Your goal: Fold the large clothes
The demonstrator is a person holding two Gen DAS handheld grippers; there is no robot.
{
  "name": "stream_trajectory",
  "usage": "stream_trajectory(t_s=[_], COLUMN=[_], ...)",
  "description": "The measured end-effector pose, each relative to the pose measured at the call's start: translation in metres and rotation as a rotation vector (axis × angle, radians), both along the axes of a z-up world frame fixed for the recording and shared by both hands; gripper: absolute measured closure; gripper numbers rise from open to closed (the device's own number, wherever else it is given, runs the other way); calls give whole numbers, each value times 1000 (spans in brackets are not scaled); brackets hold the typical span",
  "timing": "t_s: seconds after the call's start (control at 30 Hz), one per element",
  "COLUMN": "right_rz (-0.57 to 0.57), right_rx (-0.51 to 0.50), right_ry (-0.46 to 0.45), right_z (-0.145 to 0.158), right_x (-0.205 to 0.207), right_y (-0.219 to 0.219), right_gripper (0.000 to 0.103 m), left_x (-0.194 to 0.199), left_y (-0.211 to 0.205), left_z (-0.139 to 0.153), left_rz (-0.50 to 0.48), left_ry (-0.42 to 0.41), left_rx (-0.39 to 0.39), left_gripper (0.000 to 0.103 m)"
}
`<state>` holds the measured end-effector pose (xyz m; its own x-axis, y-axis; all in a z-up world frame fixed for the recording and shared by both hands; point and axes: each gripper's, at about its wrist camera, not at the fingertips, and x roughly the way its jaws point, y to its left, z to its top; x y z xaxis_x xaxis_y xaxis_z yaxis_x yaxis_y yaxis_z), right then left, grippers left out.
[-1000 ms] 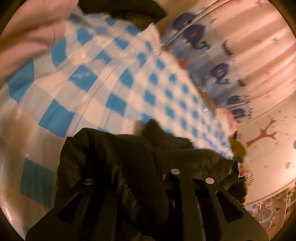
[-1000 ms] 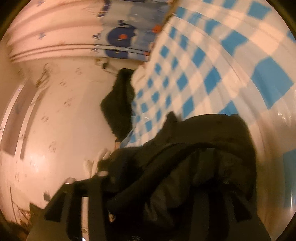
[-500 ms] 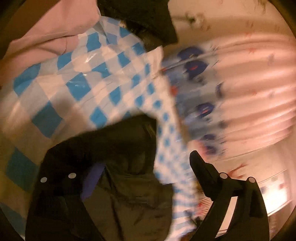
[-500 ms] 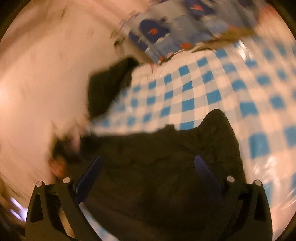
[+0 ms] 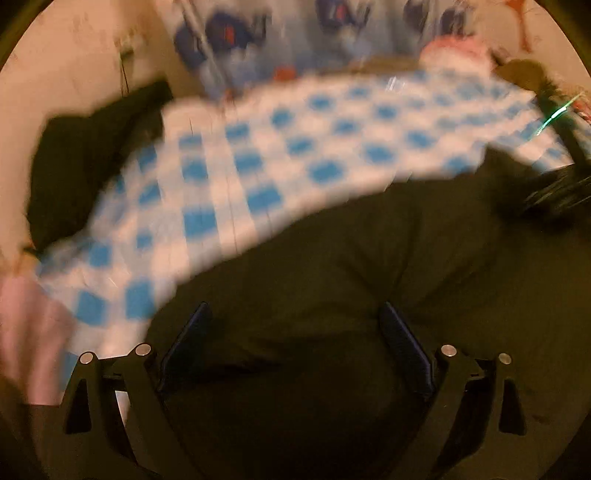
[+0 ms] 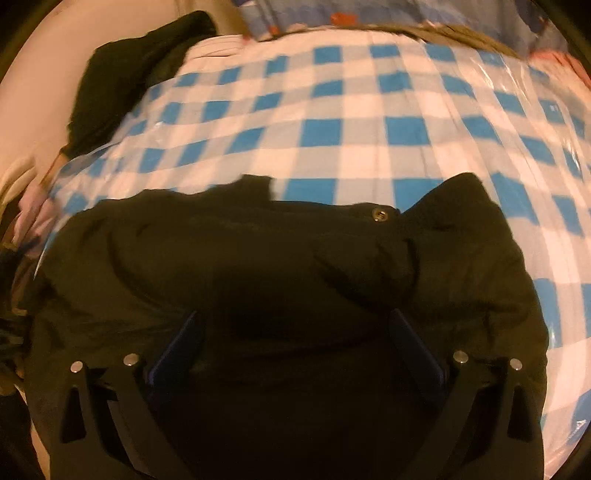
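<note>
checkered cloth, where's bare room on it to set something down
The checkered cloth lies bare beyond the dark jacket, out to the whale-print fabric, and along the jacket's right side. The far-left corner is crowded by another dark garment; the near part is under the jacket.

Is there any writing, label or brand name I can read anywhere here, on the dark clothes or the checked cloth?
None can be read.
Dark garment: no label in view; its metal snap is too small to tell.
Blue checked cloth: no readable text.
Curtain: blurred pictures only.
</note>
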<state>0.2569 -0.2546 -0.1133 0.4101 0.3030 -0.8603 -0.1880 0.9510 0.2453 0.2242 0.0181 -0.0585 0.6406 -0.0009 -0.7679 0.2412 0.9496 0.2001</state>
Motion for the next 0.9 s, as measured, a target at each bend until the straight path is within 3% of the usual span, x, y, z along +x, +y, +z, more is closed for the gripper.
stream_trajectory(t_s=[0.07, 0.13, 0.17, 0.23, 0.33, 0.43, 0.5, 0.6, 0.7, 0.8, 0.9], right_rz=[-14, -24, -19, 13, 48, 45, 43, 17, 23, 47, 20], right_rx=[-5, -47, -40, -16, -33, -73, -77, -34, -38, -77, -64], right_ry=[24, 20, -24, -128, -165, -110, -56, -34, 1, 59, -42], right_z=[-1, 6, 18, 42, 49, 27, 4, -17, -30, -25, 15], right_x=[8, 9, 5, -5, 6, 34, 51, 63, 71, 74, 61], right_y=[-4, -3, -2, 5, 22, 38, 42, 40, 43, 44, 25], right_gripper=[7, 7, 7, 7, 7, 7, 7, 7, 7, 7, 7], left_x=[22, 25, 18, 6, 5, 36, 55, 64, 64, 65, 41], left_y=[16, 22, 24, 21, 7, 9, 19, 39, 41, 37, 35], left_z=[-16, -10, 4, 28, 49, 33, 5, -27, -42, -39, -9], left_rz=[55, 104, 133, 97, 70, 115, 152, 197, 212, 211, 207], left_ry=[65, 66, 23, -67, -177, -125, -48, 21, 25, 52, -37], left_rx=[-99, -112, -114, -153, -60, -31, -34, -159, -184, -142, -83], left_gripper=[10, 10, 10, 10, 10, 10, 10, 9, 9, 9, 9])
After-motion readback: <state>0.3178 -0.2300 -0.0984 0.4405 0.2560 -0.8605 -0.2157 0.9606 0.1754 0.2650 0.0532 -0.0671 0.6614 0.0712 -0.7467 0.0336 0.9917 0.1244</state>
